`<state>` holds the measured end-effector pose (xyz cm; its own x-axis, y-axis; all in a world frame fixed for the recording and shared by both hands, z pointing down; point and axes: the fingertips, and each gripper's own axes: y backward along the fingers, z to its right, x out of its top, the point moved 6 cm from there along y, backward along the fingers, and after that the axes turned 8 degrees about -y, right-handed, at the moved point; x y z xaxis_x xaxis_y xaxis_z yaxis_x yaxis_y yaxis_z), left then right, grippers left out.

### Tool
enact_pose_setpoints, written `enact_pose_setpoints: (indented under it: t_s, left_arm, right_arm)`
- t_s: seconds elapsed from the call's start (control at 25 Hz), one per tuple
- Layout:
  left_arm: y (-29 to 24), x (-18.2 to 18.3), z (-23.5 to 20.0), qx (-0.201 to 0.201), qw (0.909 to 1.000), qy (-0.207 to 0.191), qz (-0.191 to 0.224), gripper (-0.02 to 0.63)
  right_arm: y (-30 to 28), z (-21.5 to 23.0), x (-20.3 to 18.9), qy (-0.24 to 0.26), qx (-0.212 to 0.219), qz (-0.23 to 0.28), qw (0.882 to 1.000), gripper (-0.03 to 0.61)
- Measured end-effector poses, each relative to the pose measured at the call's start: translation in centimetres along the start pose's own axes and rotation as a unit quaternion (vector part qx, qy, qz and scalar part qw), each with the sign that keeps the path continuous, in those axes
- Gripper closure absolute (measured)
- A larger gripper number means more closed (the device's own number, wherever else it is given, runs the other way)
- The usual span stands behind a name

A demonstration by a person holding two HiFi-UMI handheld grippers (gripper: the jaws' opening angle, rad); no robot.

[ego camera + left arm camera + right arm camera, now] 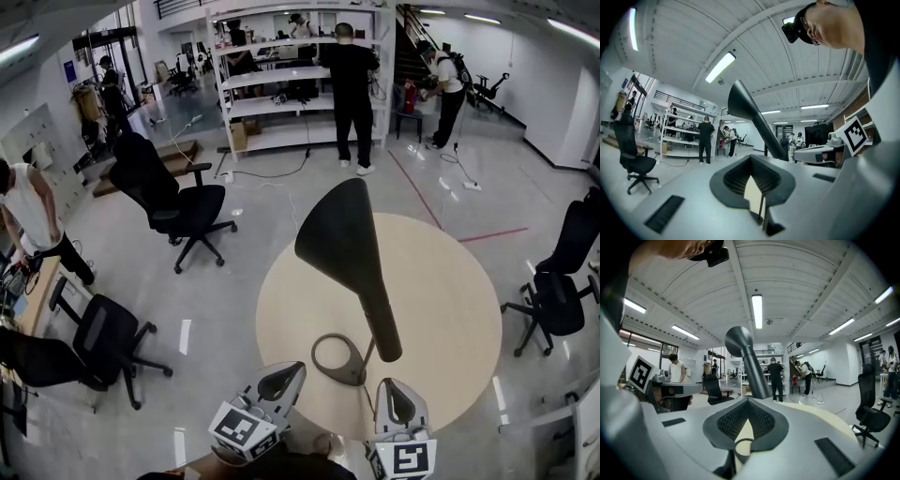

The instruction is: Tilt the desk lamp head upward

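A black desk lamp stands on the round beige table [450, 309]. Its ring base [339, 358] sits near the table's front edge, and its long cone head [339, 234] points up and away from me. Both grippers hover at the near edge, apart from the lamp. The left gripper [281, 380] is just left of the base, the right gripper [397, 398] just right of it. Each has its jaws together and holds nothing. The lamp head [740, 101] rises ahead in the left gripper view. The right gripper view shows the head [739, 341] and part of the base ring [743, 442].
Black office chairs stand around the table: one at the far left [173, 202], one at the near left [108, 342], one at the right [558, 291]. White shelving [300, 80] with a person [352, 89] in front stands at the back. Other people are on the left and right.
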<state>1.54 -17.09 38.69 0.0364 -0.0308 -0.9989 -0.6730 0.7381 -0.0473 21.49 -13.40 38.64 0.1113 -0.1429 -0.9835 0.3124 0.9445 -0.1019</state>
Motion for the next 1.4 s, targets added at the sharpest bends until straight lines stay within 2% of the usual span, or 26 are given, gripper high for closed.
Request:
enact_pose_setpoints:
  t_s: [0.2,0.36,0.6,0.76,0.84,1.08,1.28,1.4]
  left_arm:
    - [1.4,-0.5,1.5,0.016,0.9995,-0.01,-0.026,0.566]
    - [2.0,-0.9,2.2,0.024,0.9989,-0.032,-0.027,0.566]
    - [5.1,-2.8,3.5,0.036,0.9978,-0.034,-0.045,0.566]
    - [10.0,-4.3,4.5,0.044,0.9971,-0.032,-0.054,0.566]
    - [13.6,-5.3,4.7,0.052,0.996,-0.04,-0.06,0.566]
    - [24.0,-7.8,5.5,0.057,0.9957,-0.027,-0.068,0.566]
    - [30.2,-9.3,6.7,0.067,0.9946,-0.013,-0.078,0.566]
    - [32.0,-9.0,8.5,0.08,0.9941,-0.015,-0.072,0.566]
  right_arm:
    - [0.2,-1.8,-2.5,-0.011,0.036,-0.03,0.999,0.565]
    - [0.5,-2.6,-3.8,-0.008,0.042,-0.04,0.998,0.565]
    - [1.9,-4.7,-6.4,-0.009,0.037,-0.062,0.997,0.565]
    - [4.8,-8.0,-8.6,-0.012,0.038,-0.076,0.996,0.565]
    - [6.7,-10.8,-9.4,-0.02,0.034,-0.082,0.996,0.565]
    - [12.5,-18.5,-12.3,-0.032,0.01,-0.098,0.995,0.565]
    - [16.2,-21.9,-14.0,-0.028,0.005,-0.105,0.994,0.565]
    - [17.9,-22.0,-13.8,-0.019,0.012,-0.103,0.994,0.565]
